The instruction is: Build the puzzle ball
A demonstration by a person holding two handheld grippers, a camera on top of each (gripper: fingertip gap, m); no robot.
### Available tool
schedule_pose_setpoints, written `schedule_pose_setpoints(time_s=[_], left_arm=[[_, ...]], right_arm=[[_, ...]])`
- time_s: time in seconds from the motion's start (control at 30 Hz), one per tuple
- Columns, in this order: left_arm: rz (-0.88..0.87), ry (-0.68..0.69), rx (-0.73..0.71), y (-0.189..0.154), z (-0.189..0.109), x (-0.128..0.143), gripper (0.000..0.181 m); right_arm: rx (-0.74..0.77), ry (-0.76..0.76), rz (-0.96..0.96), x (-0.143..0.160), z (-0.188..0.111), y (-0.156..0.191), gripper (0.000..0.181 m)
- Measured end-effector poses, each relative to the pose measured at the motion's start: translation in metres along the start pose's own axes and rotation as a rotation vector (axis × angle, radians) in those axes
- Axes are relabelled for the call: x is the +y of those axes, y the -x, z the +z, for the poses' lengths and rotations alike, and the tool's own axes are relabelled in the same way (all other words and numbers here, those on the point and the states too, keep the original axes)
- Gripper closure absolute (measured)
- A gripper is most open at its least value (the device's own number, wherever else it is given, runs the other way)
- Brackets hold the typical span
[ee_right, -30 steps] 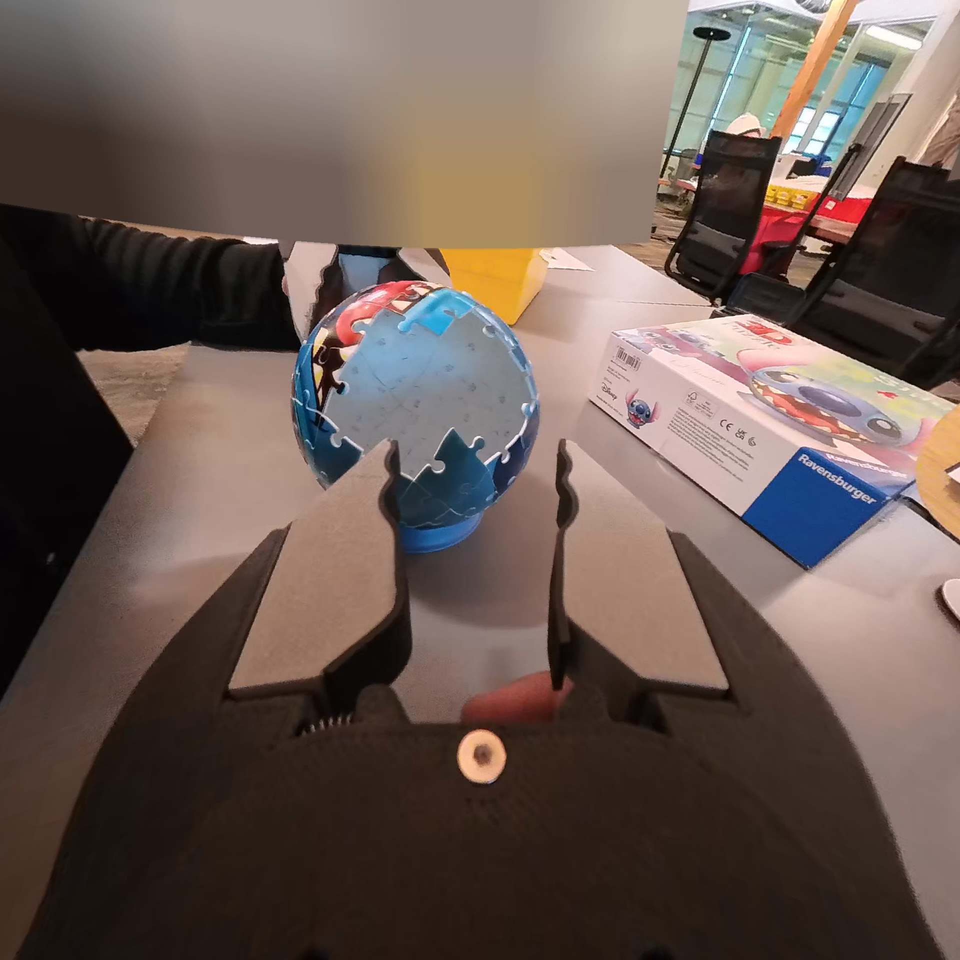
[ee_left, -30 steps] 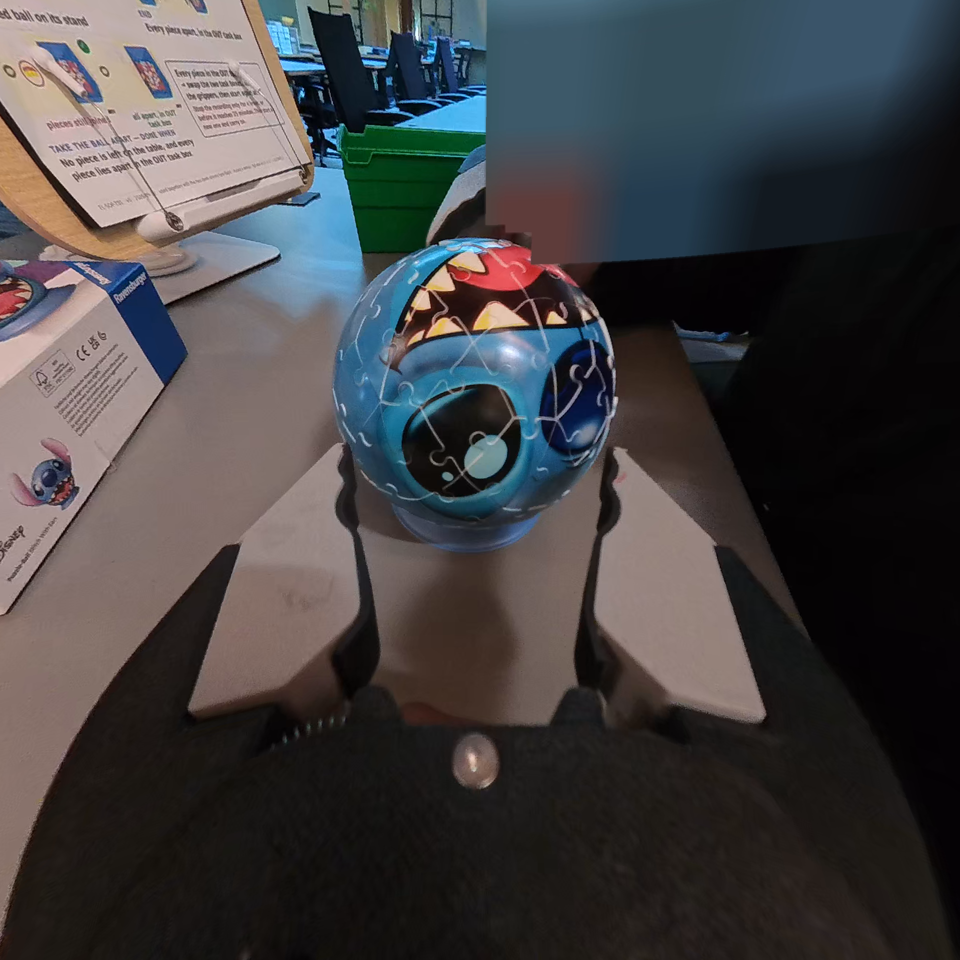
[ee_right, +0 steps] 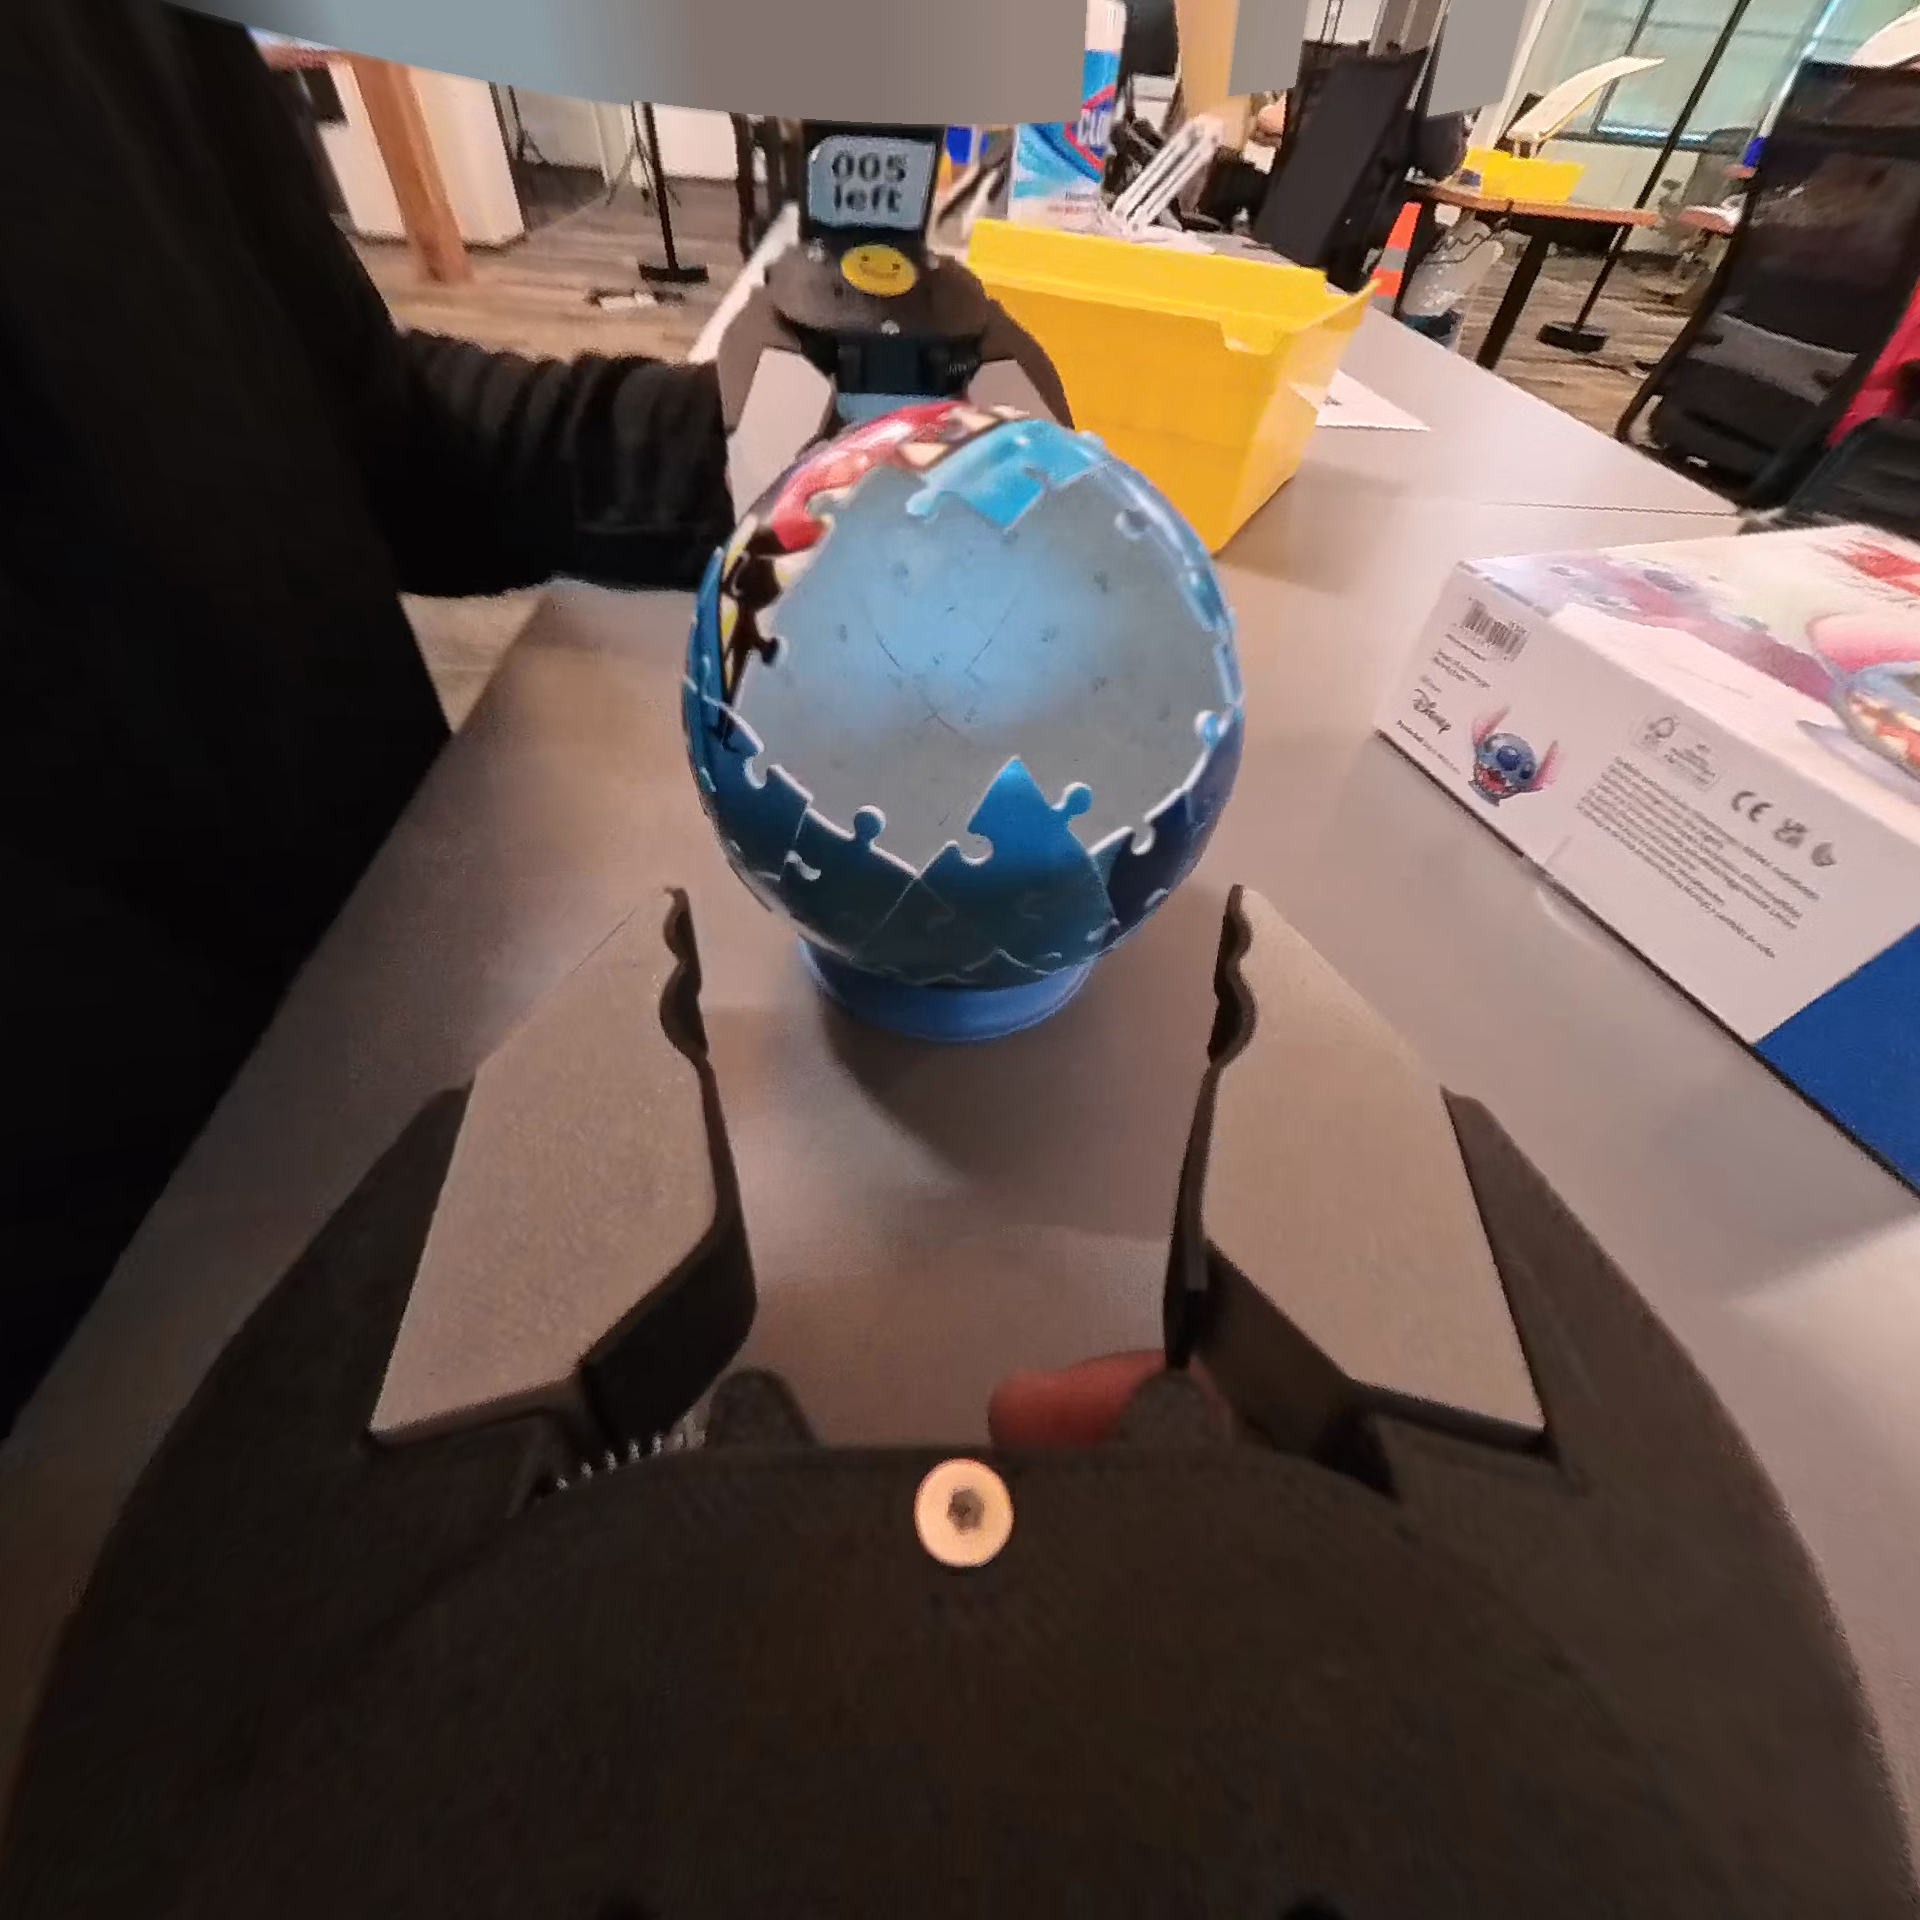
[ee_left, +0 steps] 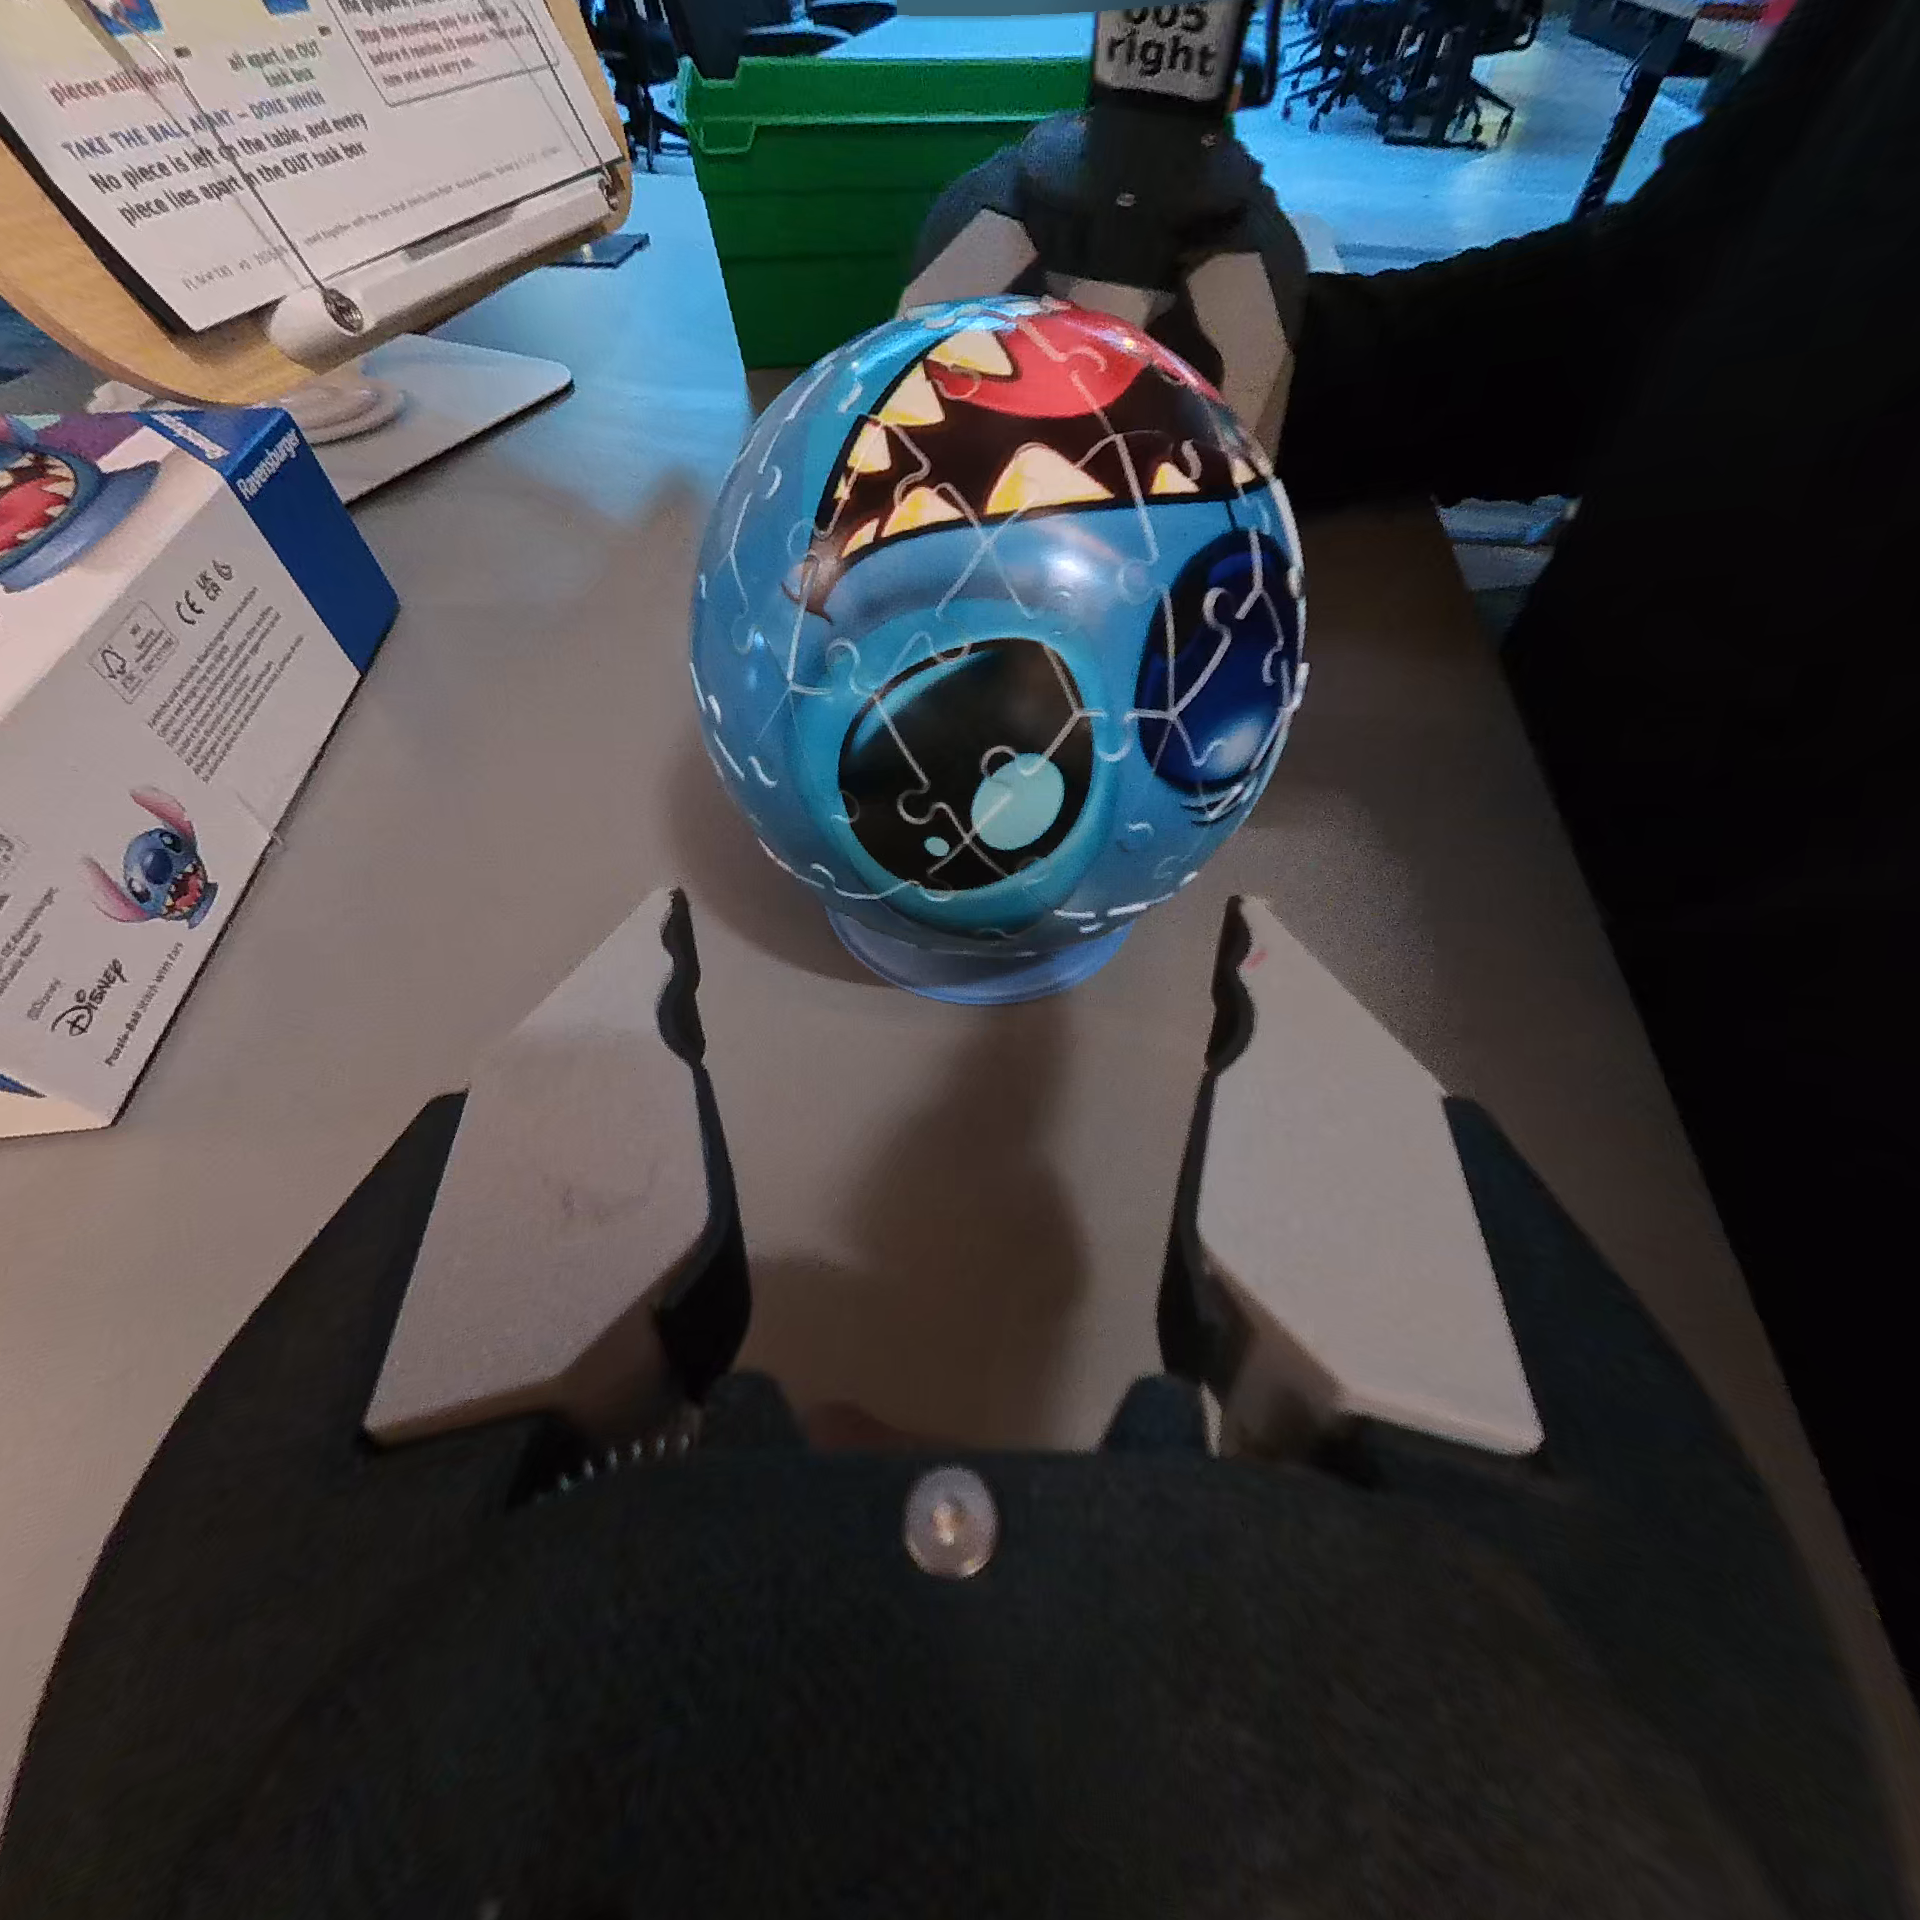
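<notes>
Office room, grey desk (ee_left: 499, 852). Puzzle ball (ee_left: 997, 644) on blue stand (ee_right: 940, 1003) at desk centre, big gap facing your right hand-held gripper (ee_right: 951, 935). Both hand-held grippers empty, jaws spread; left hand-held gripper (ee_left: 951, 935) at ball's 6 o'clock. Cradle ball gently; squeezing likely pops pieces.

Puzzle box (ee_left: 177, 727): left side of the left wrist view. It's got a brand name on the blue end, plus small print, marks and a logo on the white side.
Same box, right wrist view (ee_right: 1662, 790): right edge of frame, barcode sticker (ee_right: 1493, 632) near its top corner.
Instruction sheet (ee_left: 312, 135): upper left, clipped on a wooden stand, printed lines and small pictures.
Tag (ee_left: 1158, 47): top middle, white with dark print, on the right gripper (ee_right: 951, 920).
Tag (ee_right: 871, 182): top middle of the right wrist view, pale with dark print, on the left gripper (ee_left: 951, 920), yellow smiley sticker (ee_right: 871, 268) just under it.
Bottle label (ee_right: 1060, 156): background, mostly cut off.
</notes>
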State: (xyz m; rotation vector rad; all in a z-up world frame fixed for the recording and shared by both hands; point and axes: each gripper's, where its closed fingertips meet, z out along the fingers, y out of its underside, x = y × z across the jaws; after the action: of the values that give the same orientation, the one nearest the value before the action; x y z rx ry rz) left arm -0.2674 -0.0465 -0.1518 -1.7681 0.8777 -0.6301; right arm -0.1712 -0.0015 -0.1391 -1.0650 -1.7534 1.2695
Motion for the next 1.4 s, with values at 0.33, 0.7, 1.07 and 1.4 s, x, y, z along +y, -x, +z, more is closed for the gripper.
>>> schedule_pose_setpoints(time_s=[0.33,0.7,1.07,1.4], left_arm=[[0.074,0.038,-0.038,-0.008,0.013,0.001,0.083],[0.065,0.134,-0.223,-0.050,-0.064,0.008,0.083],[-0.276,0.420,-0.948,-0.007,-0.329,0.084,0.097],[-0.323,0.231,-0.642,-0.020,-0.277,0.098,0.098]], right_arm=[[0.100,0.003,-0.025,-0.005,0.014,-0.004,0.085],[0.140,-0.020,-0.020,-0.004,-0.003,-0.004,0.084],[0.214,-0.022,0.041,0.000,-0.016,-0.028,0.087],[0.326,-0.087,0.185,0.001,-0.035,-0.071,0.091]])
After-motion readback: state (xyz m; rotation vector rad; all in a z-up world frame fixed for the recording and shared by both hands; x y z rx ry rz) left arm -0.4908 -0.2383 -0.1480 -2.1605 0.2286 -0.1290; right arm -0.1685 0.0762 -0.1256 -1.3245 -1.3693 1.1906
